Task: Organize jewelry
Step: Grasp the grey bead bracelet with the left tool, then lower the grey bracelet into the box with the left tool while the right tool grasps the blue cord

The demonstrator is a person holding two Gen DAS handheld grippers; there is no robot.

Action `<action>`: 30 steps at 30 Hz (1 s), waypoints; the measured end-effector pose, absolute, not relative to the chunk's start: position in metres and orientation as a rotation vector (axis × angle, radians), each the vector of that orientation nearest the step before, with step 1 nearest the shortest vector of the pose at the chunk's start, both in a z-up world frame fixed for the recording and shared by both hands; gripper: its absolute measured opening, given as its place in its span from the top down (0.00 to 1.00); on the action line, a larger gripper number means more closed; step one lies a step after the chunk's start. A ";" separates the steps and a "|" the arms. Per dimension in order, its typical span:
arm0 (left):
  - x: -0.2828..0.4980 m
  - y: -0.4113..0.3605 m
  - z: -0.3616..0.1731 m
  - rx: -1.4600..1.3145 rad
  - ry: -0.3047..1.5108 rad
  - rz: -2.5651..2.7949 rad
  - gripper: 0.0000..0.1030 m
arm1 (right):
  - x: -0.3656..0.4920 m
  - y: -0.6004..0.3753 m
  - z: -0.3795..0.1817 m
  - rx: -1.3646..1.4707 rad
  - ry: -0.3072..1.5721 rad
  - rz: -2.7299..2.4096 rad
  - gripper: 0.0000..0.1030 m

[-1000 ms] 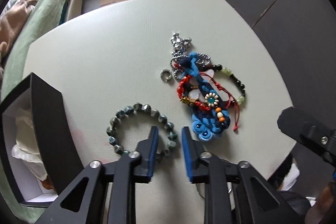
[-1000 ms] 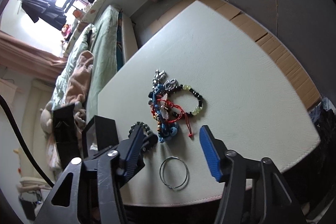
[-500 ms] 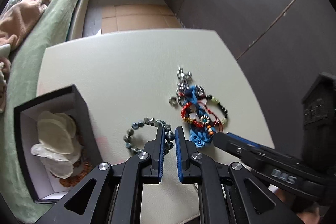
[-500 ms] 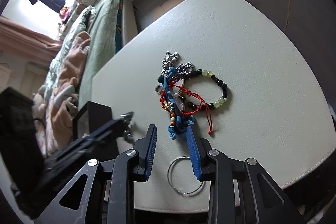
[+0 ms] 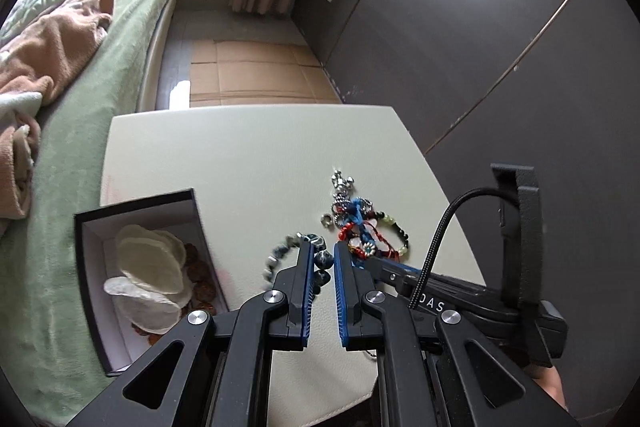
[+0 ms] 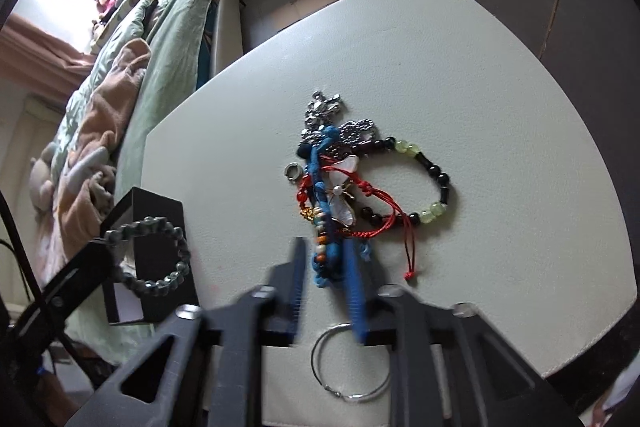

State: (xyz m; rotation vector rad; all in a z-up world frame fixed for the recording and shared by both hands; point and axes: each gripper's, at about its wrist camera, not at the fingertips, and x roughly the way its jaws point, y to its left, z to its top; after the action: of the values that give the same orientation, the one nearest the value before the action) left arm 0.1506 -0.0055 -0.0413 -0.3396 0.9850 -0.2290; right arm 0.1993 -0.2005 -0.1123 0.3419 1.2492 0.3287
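Near the table's point(image 5: 248, 163) left edge sits the open black box point(image 5: 138, 211), white-lined, holding pale shell-like discs and brownish beads. Left gripper point(image 5: 322, 267) is clamped on the grey-blue bead bracelet point(image 6: 160, 255), which hangs clear of the table beside the box; hard round beads on cord, probably slippery, so pinching across one bead seems safest. Mid-table lies the tangled pile: blue braided cord bracelet point(image 6: 322, 223), red string, silver chain, black-and-green bead bracelet point(image 6: 432, 183). Right gripper point(image 6: 324, 259) is closing around the blue cord's near end; soft, light, likely to snag its neighbours. Thin metal hoop point(image 6: 350, 363) at the near edge looks stiff and flat, hard to pinch.
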 end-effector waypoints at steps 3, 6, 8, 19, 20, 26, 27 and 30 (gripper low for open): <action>0.146 0.005 -0.037 -0.366 0.969 -0.217 0.90 | 0.193 -0.209 -0.106 0.393 1.209 0.345 0.90; 0.139 0.013 -0.032 -0.382 0.953 -0.210 0.90 | 0.187 -0.214 -0.097 0.440 1.167 0.375 0.91; 0.136 0.015 -0.029 -0.387 0.940 -0.209 0.90 | 0.180 -0.219 -0.090 0.470 1.136 0.402 0.91; 0.120 0.031 -0.012 -0.426 0.874 -0.209 0.90 | 0.161 -0.228 -0.062 0.575 1.007 0.529 0.91; 0.120 0.033 -0.012 -0.429 0.870 -0.209 0.90 | 0.160 -0.228 -0.058 0.581 0.993 0.544 0.91; 0.117 0.049 -0.009 -0.458 0.848 -0.187 0.90 | 0.153 -0.217 -0.040 0.574 0.917 0.617 0.91; 0.117 0.052 -0.009 -0.460 0.844 -0.182 0.90 | 0.152 -0.215 -0.038 0.571 0.906 0.627 0.91; 0.115 0.059 -0.009 -0.461 0.836 -0.166 0.90 | 0.150 -0.213 -0.034 0.571 0.890 0.649 0.91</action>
State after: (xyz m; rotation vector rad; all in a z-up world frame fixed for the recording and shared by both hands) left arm 0.1154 0.0591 -0.0091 -0.4606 0.8357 -0.1663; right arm 0.1496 -0.2127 -0.0343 0.5707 0.8901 0.6492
